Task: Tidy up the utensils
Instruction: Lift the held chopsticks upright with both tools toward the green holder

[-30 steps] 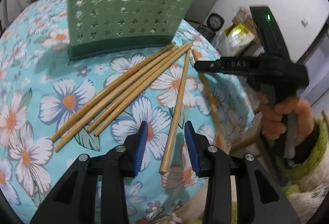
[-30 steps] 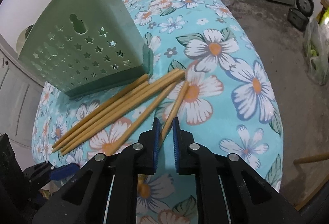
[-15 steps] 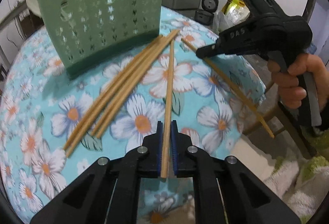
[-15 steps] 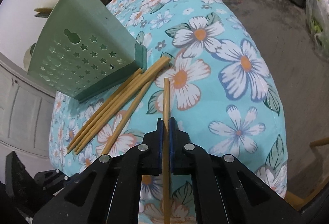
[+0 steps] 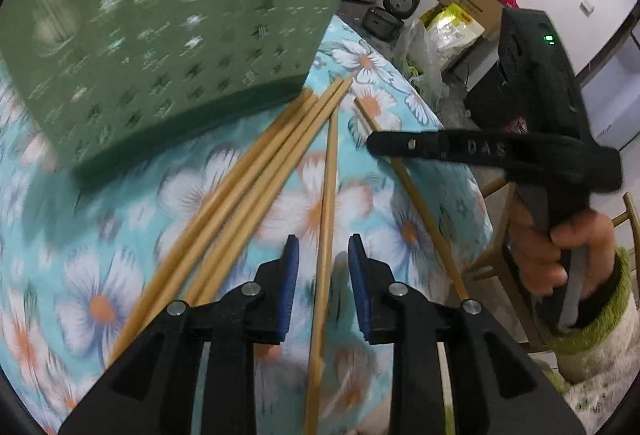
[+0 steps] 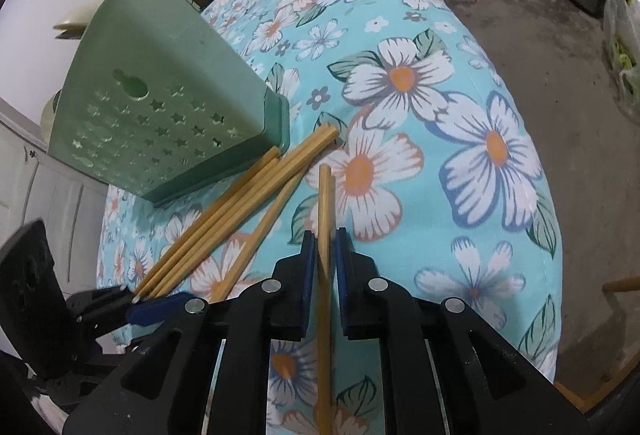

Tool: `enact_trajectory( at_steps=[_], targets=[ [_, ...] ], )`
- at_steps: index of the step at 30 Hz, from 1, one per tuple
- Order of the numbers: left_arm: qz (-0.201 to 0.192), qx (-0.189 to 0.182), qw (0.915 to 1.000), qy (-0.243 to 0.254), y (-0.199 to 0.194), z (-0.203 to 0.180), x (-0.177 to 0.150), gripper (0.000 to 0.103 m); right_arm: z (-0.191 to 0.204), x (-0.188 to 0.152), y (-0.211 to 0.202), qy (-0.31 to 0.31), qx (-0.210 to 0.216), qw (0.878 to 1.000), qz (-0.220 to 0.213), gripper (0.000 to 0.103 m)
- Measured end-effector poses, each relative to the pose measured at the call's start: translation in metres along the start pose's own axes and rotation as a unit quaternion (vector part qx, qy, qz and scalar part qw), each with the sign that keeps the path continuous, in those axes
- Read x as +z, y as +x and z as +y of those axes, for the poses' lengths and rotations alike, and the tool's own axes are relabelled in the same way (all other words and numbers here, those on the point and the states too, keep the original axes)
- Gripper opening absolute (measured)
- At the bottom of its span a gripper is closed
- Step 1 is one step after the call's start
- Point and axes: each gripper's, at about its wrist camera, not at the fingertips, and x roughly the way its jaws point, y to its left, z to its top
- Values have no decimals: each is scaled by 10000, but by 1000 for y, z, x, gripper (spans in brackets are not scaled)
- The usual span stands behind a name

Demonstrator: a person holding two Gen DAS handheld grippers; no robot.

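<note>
A green star-holed utensil holder (image 5: pixel 180 35) (image 6: pixel 160 107) stands on the flowered table. Several bamboo chopsticks (image 5: pixel 248 191) (image 6: pixel 224 211) lie fanned out against its base. My left gripper (image 5: pixel 323 259) straddles a single chopstick (image 5: pixel 328 195); its jaws are opening, with clear gaps on both sides of the stick. My right gripper (image 6: pixel 325 255) has another chopstick (image 6: pixel 325 203) between its blue pads; those jaws are opening too, with thin gaps showing. In the left wrist view the right gripper (image 5: pixel 374 145) sits over that stick (image 5: pixel 420 211), whose rear end overhangs the table edge.
The flowered tablecloth (image 6: pixel 496 147) drops off at the table's edge to a concrete floor. A rice cooker (image 5: pixel 394 9), bags and a cardboard box (image 5: pixel 460 23) sit on the floor. A wooden chair (image 5: pixel 496 247) stands under the hand (image 5: pixel 556 251) in a green sleeve.
Half a second ago both grippers were pinching their chopsticks; now both pairs of pads have parted, the left one wider. The left gripper has moved closer to the green holder.
</note>
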Motion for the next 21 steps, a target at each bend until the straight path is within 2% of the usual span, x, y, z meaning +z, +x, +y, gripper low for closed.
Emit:
enact_trajectory(
  at_steps=[4, 13, 15, 17, 21],
  targets=[
    [130, 177, 9993, 292, 21, -9, 22, 24, -1, 8, 5, 31, 21, 10000, -9, 8],
    [-13, 281, 9991, 312, 44, -16, 55, 24, -8, 22, 13, 154, 191, 9997, -26, 4],
    [-75, 334, 9990, 302, 46, -18, 56, 20, -13, 23, 11, 225, 294, 9993, -27, 4],
    [-119, 406, 9988, 242, 45, -16, 55, 8, -17, 23, 9, 297, 405, 9987, -40, 4],
    [-165, 297, 9994, 93, 36, -6, 52, 6, -27, 23, -1, 408, 550, 9976, -95, 4]
  ],
)
